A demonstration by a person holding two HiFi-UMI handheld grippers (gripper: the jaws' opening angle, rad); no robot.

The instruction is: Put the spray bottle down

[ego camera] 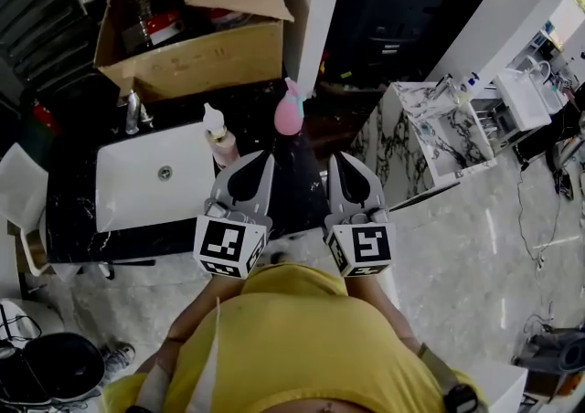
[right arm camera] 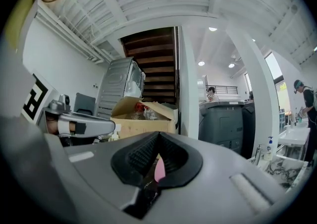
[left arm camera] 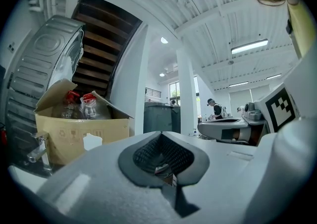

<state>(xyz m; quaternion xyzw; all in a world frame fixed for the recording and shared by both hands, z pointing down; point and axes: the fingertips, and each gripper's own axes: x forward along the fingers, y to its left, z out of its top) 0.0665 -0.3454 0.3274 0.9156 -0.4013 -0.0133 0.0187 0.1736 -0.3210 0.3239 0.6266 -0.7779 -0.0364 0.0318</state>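
Left gripper and right gripper in my hands, side by side over dark counter. Jaw tips together on each, nothing held. Pink spray bottle upright on counter beyond gripper tips, between them, clear of both. Pump bottle upright at far right corner of white sink basin, near left gripper tip. Faucet at basin far edge. Open cardboard box behind basin.
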